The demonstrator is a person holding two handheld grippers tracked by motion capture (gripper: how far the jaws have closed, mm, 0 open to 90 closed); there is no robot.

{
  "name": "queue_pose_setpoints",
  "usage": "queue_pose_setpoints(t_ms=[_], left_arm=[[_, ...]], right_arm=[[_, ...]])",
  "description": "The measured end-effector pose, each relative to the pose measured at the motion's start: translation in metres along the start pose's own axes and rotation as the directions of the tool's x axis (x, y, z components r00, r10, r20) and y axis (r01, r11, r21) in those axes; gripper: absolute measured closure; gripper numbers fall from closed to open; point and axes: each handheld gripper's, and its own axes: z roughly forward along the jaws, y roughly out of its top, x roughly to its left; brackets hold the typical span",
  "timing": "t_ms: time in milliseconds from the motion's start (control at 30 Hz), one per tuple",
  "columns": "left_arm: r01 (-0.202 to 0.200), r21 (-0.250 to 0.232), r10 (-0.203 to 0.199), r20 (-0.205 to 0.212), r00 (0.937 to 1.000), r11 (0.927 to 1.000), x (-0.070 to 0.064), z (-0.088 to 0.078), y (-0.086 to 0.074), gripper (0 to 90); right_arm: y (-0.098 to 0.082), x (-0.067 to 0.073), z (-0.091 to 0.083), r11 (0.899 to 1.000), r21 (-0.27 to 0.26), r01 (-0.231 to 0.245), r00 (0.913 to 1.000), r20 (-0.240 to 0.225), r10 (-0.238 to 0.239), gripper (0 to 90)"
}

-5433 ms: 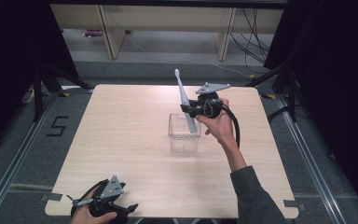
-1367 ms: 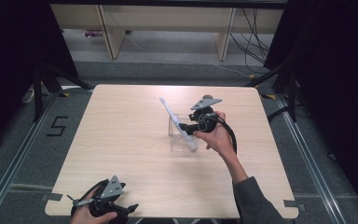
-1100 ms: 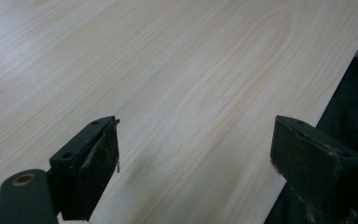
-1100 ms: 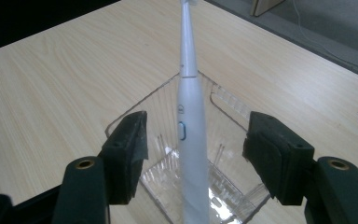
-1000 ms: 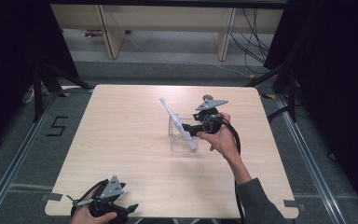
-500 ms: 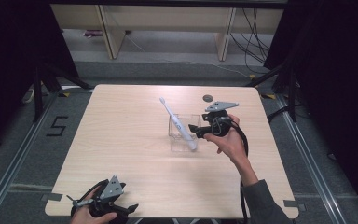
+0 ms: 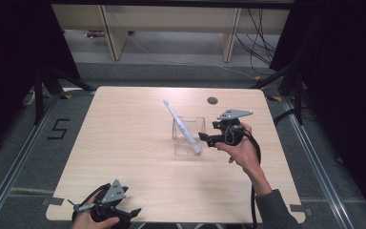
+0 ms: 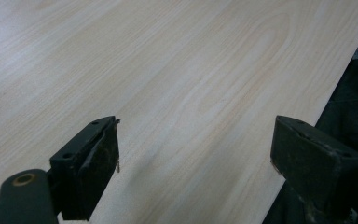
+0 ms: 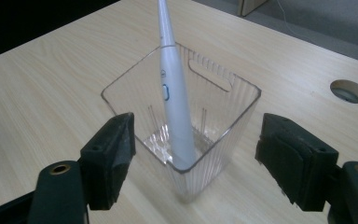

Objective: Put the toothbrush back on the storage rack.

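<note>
Clear plastic bin sits just ahead of the right gripper, between its jaws w/o touching. The white electric toothbrush leans inside, base wedged in the near corner, head past the far rim. Jaws have just been opening, now wide, nothing pinched: looks like a release. Left gripper also wide, idle over bare table edge.

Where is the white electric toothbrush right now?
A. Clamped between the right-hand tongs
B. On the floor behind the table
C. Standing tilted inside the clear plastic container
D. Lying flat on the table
C: the electric toothbrush stands with its base inside the clear plastic container, leaning over the rim, while the right tongs sit open just short of the container, touching neither.
</note>
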Motion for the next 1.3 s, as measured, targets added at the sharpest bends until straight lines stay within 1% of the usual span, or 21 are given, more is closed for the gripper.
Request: queue_pose_setpoints(t_ms=[33,67,100,133,167,267,300,367,533,633,700,733,933,967,1000,1033,1167,1200,1233,1267,1300], left_arm=[[-0.001,0.001,0.001,0.001,1.0000,1.0000,0.000,0.001,0.000,14.7],[0.001,0.009,-0.001,0.004,1.0000,1.0000,0.001,0.001,0.000,14.7],[0.007,0.019,-0.007,0.004,1.0000,0.9998,0.001,0.002,-0.001,14.7],[0.009,0.012,-0.009,0.002,1.0000,0.9999,0.001,0.002,0.000,14.7],[-0.007,0.007,0.007,0.002,1.0000,1.0000,0.001,0.001,0.000,14.7],[-0.006,-0.002,0.006,0.002,1.0000,1.0000,0.001,0.000,0.000,14.7],[-0.006,-0.001,0.006,0.002,1.0000,1.0000,0.001,0.001,0.000,14.7],[-0.006,-0.001,0.006,0.002,1.0000,1.0000,0.001,0.000,0.000,14.7],[-0.004,0.004,0.004,-0.002,1.0000,1.0000,0.001,0.001,0.000,14.7],[-0.008,0.002,0.008,-0.002,1.0000,1.0000,0.000,0.001,0.000,14.7],[-0.011,-0.001,0.011,-0.001,0.9999,0.9999,0.000,0.001,0.000,14.7],[-0.006,-0.001,0.006,-0.003,1.0000,1.0000,0.000,0.001,0.000,14.7],[-0.006,0.000,0.006,-0.002,1.0000,1.0000,0.001,0.001,0.000,14.7],[-0.006,-0.001,0.006,-0.002,1.0000,1.0000,0.001,0.000,0.000,14.7],[-0.006,-0.001,0.006,-0.002,1.0000,1.0000,0.001,0.000,0.000,14.7],[-0.006,-0.001,0.006,-0.003,1.0000,1.0000,0.001,0.000,0.000,14.7],[-0.008,0.000,0.008,-0.004,1.0000,1.0000,0.000,0.001,0.000,14.7],[-0.008,0.000,0.008,-0.004,1.0000,1.0000,0.001,0.001,0.000,14.7],[-0.006,0.000,0.006,-0.003,1.0000,1.0000,0.001,0.000,0.000,14.7],[-0.005,0.001,0.005,-0.004,1.0000,1.0000,0.001,0.001,0.000,14.7],[-0.005,0.000,0.005,-0.004,1.0000,1.0000,0.001,0.001,0.000,14.7]], right_arm=[[-0.002,0.002,-0.001,0.999,0.006,-0.033,0.9994,0.008,0.033,27.3],[-0.002,0.000,-0.002,1.000,0.011,-0.011,0.9999,0.001,0.011,27.3],[-0.003,0.002,-0.003,0.999,0.011,-0.030,0.9995,0.001,0.030,27.3],[-0.004,0.000,-0.003,1.000,0.000,-0.013,0.9999,-0.003,0.013,27.2],[-0.005,0.000,-0.004,1.000,0.000,-0.013,0.9999,0.006,0.013,27.0],[-0.009,0.004,-0.004,0.999,-0.006,-0.037,0.9993,0.000,0.037,26.8],[-0.010,0.003,-0.006,1.000,-0.001,-0.011,0.9998,0.014,0.011,26.7],[-0.013,0.004,-0.006,1.000,-0.014,-0.008,0.9999,0.015,0.009,26.3],[-0.022,0.006,-0.011,0.999,-0.024,-0.041,0.9991,-0.007,0.041,25.9],[-0.026,0.009,-0.015,0.998,-0.003,-0.062,0.9981,0.002,0.062,24.4],[-0.030,0.010,-0.015,0.998,-0.006,-0.055,0.9985,0.001,0.055,24.1],[-0.031,0.009,-0.015,1.000,-0.005,-0.029,0.9995,0.007,0.030,23.9],[-0.040,0.016,-0.016,0.998,-0.003,-0.067,0.9975,-0.023,0.067,22.8],[-0.042,0.014,-0.016,1.000,-0.013,-0.026,0.9996,-0.012,0.026,22.5],[-0.044,0.017,-0.017,0.998,-0.018,-0.052,0.9986,-0.012,0.052,22.5],[-0.045,0.015,-0.018,0.999,-0.019,-0.033,0.9993,-0.015,0.033,22.6],[-0.053,0.021,-0.020,0.997,-0.013,-0.080,0.9966,-0.023,0.080,22.7],[-0.055,0.018,-0.020,0.999,-0.019,-0.037,0.9989,-0.029,0.036,22.7],[-0.056,0.019,-0.021,0.999,-0.010,-0.049,0.9986,-0.019,0.049,22.8],[-0.058,0.021,-0.020,0.997,-0.009,-0.080,0.9957,-0.046,0.080,22.8],[-0.060,0.020,-0.019,0.998,-0.016,-0.065,0.9971,-0.041,0.064,22.8]])
